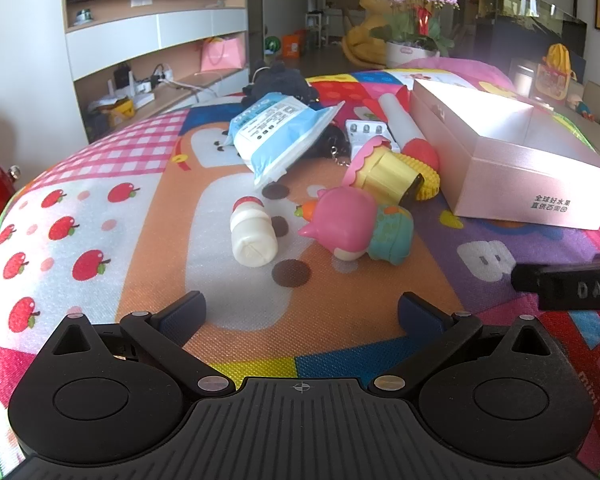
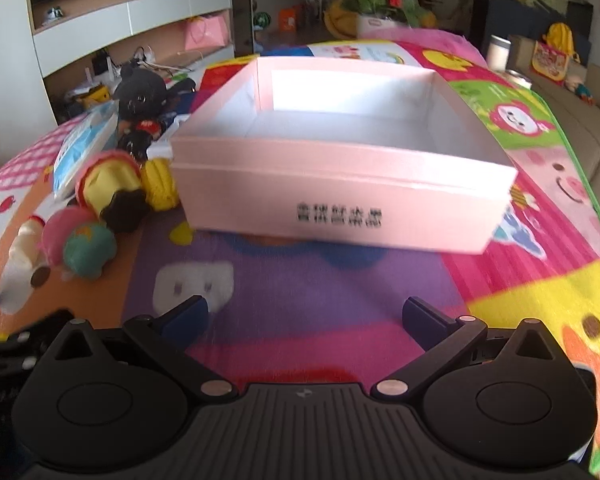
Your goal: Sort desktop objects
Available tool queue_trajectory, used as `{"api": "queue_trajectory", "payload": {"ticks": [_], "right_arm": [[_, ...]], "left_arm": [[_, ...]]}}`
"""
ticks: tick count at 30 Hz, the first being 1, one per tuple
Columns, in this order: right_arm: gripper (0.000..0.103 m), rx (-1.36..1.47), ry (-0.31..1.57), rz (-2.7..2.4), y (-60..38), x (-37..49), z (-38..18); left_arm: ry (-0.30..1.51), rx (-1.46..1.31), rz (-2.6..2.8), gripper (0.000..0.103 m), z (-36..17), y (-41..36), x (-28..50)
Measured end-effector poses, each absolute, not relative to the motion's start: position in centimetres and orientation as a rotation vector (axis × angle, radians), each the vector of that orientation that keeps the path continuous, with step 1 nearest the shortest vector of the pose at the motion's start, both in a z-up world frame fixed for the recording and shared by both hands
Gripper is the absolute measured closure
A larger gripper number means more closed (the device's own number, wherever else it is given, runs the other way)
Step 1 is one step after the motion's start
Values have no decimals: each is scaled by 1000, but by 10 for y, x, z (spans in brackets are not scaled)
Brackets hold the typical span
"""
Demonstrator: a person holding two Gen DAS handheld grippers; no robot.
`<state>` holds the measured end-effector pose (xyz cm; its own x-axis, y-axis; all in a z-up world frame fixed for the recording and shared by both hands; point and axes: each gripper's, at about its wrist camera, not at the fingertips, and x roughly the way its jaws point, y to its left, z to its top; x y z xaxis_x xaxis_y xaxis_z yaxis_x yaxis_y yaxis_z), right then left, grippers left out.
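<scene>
**Box empty, toys heaped to its left, both tools idle**

The colourful play mat covers the whole surface. On it the pink box sits open, and I can see nothing inside it. It lies straight ahead of the right gripper, whose fingers are spread wide with nothing between them. The left gripper is likewise wide open and holds nothing, pointed at the heap.

That heap lies just left of the box: a blue-and-white packet at the back, the pink-and-teal doll on its side, a cupcake toy tipped over against it, and nearest, lying apart from the rest, the small white bottle.

My guess is the bottle goes first. It lies with its base toward the left fingers, so I'd come in low, straddle the round body across its width and close gently, since it looks ready to roll. Then lift clear of the doll before swinging over the box's near wall.
</scene>
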<state>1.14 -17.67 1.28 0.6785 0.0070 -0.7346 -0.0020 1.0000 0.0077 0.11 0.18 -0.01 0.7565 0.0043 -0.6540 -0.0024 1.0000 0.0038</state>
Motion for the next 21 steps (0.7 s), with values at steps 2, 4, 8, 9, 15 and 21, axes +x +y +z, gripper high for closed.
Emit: {"api": "queue_trajectory", "payload": {"ticks": [2,4,8,9,15,21], "right_arm": [[0,5,818,-1,-176,6,13],[0,4,803,-4,-175,4,11],[0,-5,769,-5,-177,-1,8],[0,-8,767,-4,-177,-1,8],[0,-20,767,69,-181,-2,11],[12,-128,576,248,-167,-20,44]], "left_arm": [[714,4,4,0,0,2,1],[716,5,3,0,-1,2,2],[716,5,3,0,-1,3,2],[715,5,2,0,-1,3,2],[703,-33,-14,0,4,11,0],[646,-23,-10,0,15,21,1]]}}
